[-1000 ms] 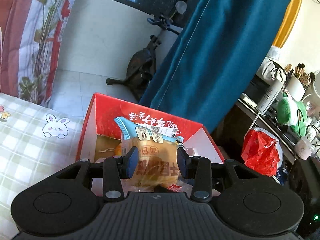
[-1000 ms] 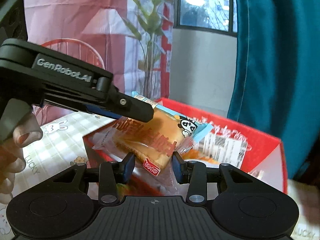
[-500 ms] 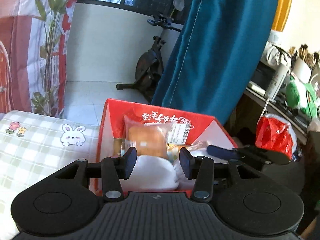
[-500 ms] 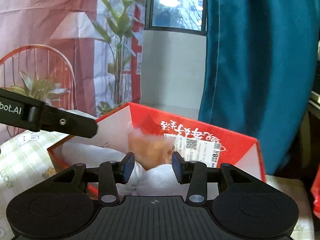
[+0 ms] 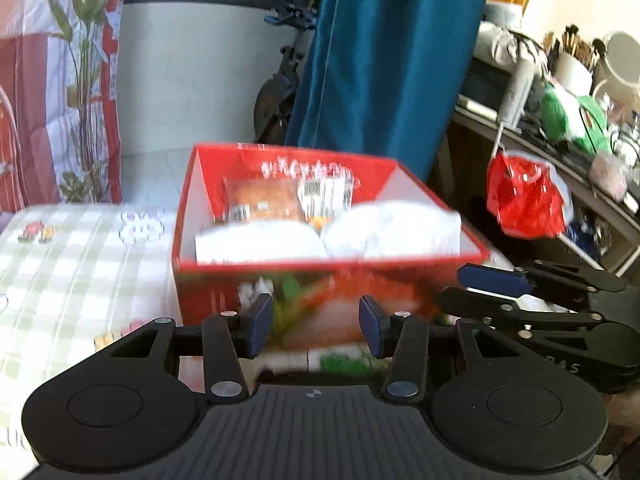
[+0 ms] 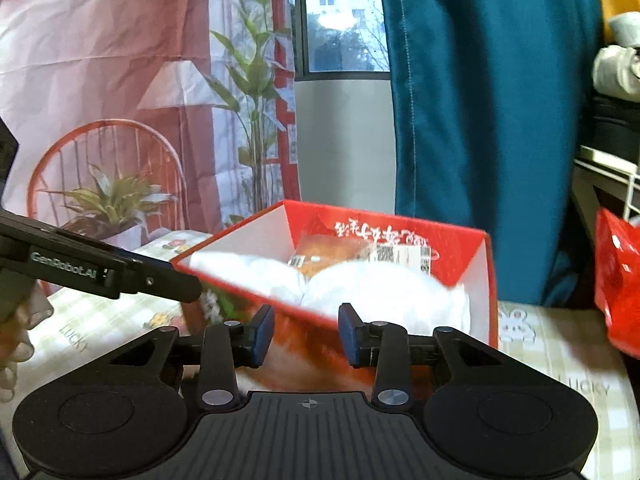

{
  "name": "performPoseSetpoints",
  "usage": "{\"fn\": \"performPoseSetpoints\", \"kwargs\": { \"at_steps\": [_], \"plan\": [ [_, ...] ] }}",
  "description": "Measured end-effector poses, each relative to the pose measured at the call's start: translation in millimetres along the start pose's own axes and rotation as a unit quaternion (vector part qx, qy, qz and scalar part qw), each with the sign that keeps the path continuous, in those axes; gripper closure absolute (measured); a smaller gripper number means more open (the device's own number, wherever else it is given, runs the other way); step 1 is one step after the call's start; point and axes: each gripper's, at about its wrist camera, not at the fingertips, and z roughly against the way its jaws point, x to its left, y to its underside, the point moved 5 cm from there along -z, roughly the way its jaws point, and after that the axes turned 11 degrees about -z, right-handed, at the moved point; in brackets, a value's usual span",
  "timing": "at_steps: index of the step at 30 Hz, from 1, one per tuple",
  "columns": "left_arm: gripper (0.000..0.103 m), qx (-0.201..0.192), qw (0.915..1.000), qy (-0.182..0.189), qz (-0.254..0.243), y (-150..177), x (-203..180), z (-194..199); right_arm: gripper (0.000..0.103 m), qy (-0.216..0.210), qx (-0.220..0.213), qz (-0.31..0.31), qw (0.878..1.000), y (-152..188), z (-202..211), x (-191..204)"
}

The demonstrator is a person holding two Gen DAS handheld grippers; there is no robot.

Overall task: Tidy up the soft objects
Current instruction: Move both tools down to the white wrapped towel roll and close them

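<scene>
A red cardboard box (image 5: pixel 328 280) (image 6: pixel 460 248) stands on the checked tablecloth. Inside, a wrapped bread packet (image 5: pixel 262 200) (image 6: pixel 328 254) leans on the far wall, behind two white soft bundles (image 5: pixel 384 228) (image 6: pixel 372 284). My left gripper (image 5: pixel 316 322) is open and empty, level with the box's near wall. My right gripper (image 6: pixel 306 334) is open and empty in front of the box. Each gripper shows in the other's view: the right one at the right of the left wrist view (image 5: pixel 520 292), the left one at the left of the right wrist view (image 6: pixel 120 276).
A checked tablecloth (image 5: pixel 68 264) with rabbit prints covers the table. A red plastic bag (image 5: pixel 524 200) hangs at the right by a cluttered shelf (image 5: pixel 560 92). A teal curtain (image 6: pixel 480 100) and an exercise bike (image 5: pixel 280 92) stand behind.
Both grippers let go of the bread packet, which dropped into the box against its far wall. Both have drawn back from the box and stand open.
</scene>
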Motion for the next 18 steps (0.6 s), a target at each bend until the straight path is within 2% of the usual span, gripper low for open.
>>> {"fn": "performPoseSetpoints", "kwargs": {
  "at_steps": [6,9,11,18],
  "plan": [
    [0.052,0.023,0.9995,0.019,-0.002,36,-20,5,0.070,-0.003,0.019,-0.019,1.000,43,30,-3],
    [0.044,0.031,0.9994,0.016,-0.006,49,-27,5,0.070,0.000,0.038,-0.022,0.999,69,42,-4],
    [0.034,0.035,0.9993,0.012,0.002,56,-27,3,0.070,0.003,0.048,-0.028,0.998,81,47,-5],
    [0.033,0.058,0.9982,0.008,0.017,74,-31,-18,0.070,0.030,0.066,-0.067,0.995,109,63,-18]
  ]
}}
